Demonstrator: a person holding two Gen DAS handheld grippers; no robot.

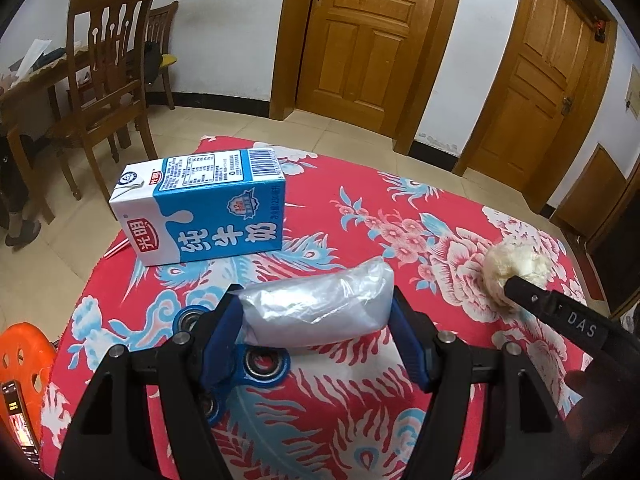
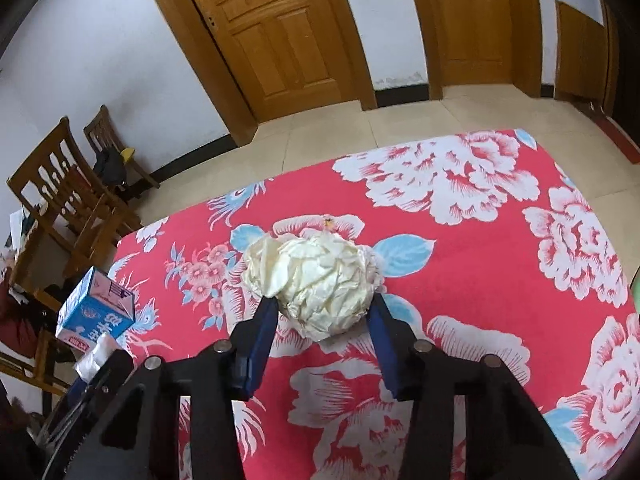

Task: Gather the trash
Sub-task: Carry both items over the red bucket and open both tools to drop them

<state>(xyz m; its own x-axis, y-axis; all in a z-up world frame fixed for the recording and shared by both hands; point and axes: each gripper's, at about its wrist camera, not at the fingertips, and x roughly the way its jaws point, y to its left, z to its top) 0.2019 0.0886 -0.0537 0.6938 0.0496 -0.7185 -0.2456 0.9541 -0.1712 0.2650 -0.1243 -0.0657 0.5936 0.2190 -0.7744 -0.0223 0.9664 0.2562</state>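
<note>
Left claw [image 1: 316, 312] clenched on a clear plastic bag [image 1: 320, 304], blue pads pressing its two short ends; bag's long axis runs crosswise between the fingers, held just above the worktop [image 1: 400, 208] with its red floral cloth. Right claw [image 2: 322, 312] grasping a crumpled cream paper ball [image 2: 316, 280], pads touching both sides; round, no clear long axis, resting on the cloth near the middle. Blue-and-white milk carton [image 1: 204, 204] lying on its side beyond the bag, near the worktop's left edge, long axis running left to right, top end pointing left. Wooden chairs [image 1: 104, 80] on the floor behind.
</note>
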